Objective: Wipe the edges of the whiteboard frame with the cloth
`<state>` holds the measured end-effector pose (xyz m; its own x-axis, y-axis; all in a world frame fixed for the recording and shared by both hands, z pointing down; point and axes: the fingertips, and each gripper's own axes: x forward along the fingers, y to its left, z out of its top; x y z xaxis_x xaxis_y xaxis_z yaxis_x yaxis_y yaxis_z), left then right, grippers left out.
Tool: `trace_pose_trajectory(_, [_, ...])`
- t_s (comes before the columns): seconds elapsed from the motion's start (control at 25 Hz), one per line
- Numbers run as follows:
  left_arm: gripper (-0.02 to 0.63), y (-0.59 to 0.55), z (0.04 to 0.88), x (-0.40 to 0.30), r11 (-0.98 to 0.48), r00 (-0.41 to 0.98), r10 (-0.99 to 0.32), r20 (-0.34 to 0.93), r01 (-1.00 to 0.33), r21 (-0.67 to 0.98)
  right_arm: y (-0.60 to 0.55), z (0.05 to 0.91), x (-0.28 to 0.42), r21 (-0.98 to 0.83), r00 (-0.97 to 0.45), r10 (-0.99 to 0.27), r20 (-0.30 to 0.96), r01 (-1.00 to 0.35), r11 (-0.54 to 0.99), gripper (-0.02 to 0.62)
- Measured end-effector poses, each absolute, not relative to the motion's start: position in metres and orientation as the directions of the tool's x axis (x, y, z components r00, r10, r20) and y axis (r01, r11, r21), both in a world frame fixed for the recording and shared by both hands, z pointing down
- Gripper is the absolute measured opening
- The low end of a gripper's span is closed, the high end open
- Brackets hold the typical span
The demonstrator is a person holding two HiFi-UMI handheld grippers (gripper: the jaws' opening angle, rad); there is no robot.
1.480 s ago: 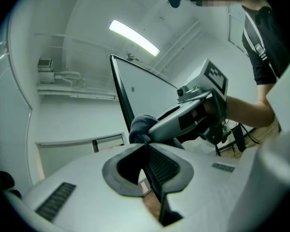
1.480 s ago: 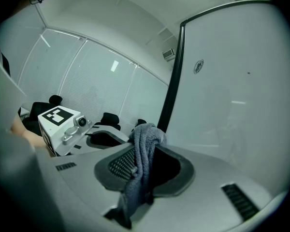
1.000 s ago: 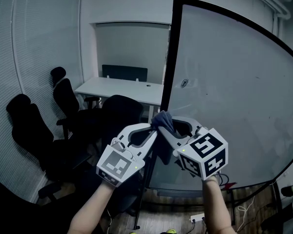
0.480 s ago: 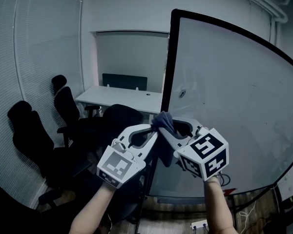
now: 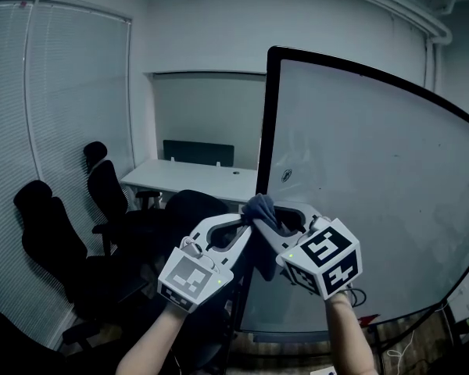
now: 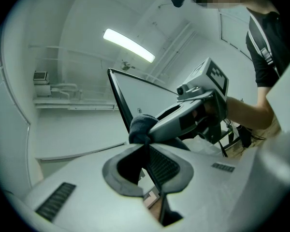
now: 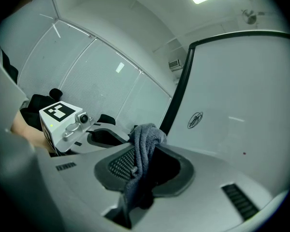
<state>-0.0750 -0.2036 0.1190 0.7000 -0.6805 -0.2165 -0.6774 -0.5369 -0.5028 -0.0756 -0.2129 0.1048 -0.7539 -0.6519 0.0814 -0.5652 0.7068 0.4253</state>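
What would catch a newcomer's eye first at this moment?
The big black-framed whiteboard fills the right of the head view. At its left edge, low down, the left gripper and right gripper meet, both shut on one dark cloth. Black office chairs stand at left.

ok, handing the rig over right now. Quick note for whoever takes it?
Left gripper: shut on the cloth, pinching it at the tips.
Right gripper: shut on the same cloth, whose tail hangs down through the jaws.
Cloth: bunched between both tips at the left edge of the whiteboard frame, low down. Contact looks likely but isn't certain.
Done: can't tell which stretches are already wiped.
Left: probably run up this edge, then do the top and the other sides.
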Motion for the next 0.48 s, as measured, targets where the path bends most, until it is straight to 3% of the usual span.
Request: trace_pose_trajectory(0.48, [0.032, -0.203, 0.095, -0.075, -0.494, 0.712, -0.649, -0.268, -0.662, -0.564, -0.211, 0.082, -0.076, 0.461, -0.749, -0.661, 0.044, -0.572, 0.679, 0.094])
